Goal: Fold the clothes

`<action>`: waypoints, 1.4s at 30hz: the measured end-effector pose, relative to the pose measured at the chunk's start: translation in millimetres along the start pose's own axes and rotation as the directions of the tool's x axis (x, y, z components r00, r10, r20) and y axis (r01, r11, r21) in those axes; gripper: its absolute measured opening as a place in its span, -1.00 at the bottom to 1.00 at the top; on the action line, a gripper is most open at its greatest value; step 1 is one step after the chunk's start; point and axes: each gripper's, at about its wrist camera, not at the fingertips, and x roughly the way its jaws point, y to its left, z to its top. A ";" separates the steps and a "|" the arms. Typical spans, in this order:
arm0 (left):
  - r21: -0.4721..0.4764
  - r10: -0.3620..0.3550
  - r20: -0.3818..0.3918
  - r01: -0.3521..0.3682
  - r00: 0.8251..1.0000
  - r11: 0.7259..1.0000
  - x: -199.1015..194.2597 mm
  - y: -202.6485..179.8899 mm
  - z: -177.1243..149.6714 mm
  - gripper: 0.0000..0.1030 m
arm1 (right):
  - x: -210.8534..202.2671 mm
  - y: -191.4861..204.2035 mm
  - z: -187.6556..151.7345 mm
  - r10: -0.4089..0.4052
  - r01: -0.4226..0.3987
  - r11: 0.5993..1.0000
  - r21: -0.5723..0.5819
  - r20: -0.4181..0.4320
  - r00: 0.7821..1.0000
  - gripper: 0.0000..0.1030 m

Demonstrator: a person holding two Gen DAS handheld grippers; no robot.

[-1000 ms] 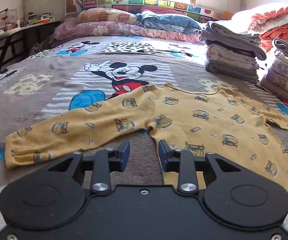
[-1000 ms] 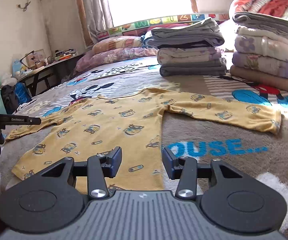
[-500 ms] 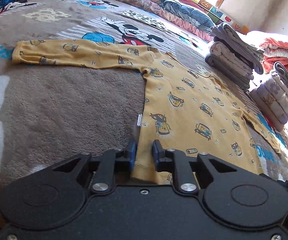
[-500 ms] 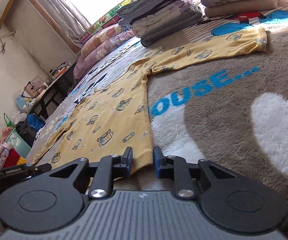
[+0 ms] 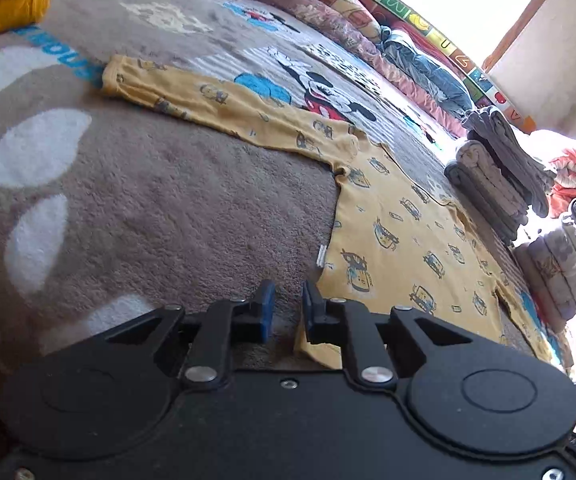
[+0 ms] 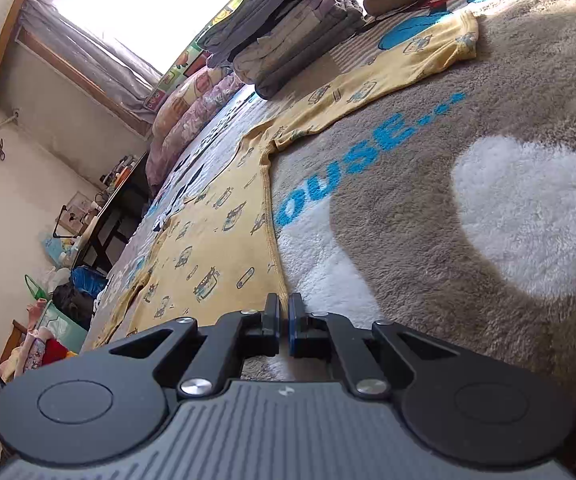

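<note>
Close up, from the left wrist: left gripper (image 5: 286,300) at 6 o'clock, low over a brown cartoon blanket (image 5: 168,220). Jaws opening, a narrow gap between the blue pads, only blanket pile seen in that gap. Grips nothing. Just beside the right-hand finger, at 5 o'clock, the near hem corner of a yellow shirt (image 5: 399,240), tucked partly under that finger.

Lies flat on the blanket, that shirt, printed with small cars: body running from 6 o'clock up toward 3 o'clock, one long sleeve stretched out toward 10 o'clock, cuff at its far end. Beyond the shirt at 3 o'clock, stacks (image 5: 495,176) of folded grey and pale laundry. Along the far edge at 12 to 1 o'clock, pillows (image 5: 327,8).

Then from the right wrist: right gripper (image 6: 284,312) at 6 o'clock, tilted, pads pressed together. Pinches the shirt (image 6: 208,248) at its other hem corner, with the stitched side edge running straight down into the pinch. Spreads from there toward 9 and 11 o'clock, the second sleeve reaching out to 1 o'clock. To the right, bare blanket with blue letters and a white patch at 3 o'clock. Bright window (image 6: 128,0) at 11 o'clock, dark desk (image 6: 116,208) at 9 o'clock.
</note>
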 end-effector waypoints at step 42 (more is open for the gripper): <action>-0.169 -0.349 0.011 0.346 0.937 0.923 9.6 18.2 1.3 -0.22 | 10.4 38.3 -18.2 -0.028 0.022 0.915 -0.404 -0.009 1.000 -0.78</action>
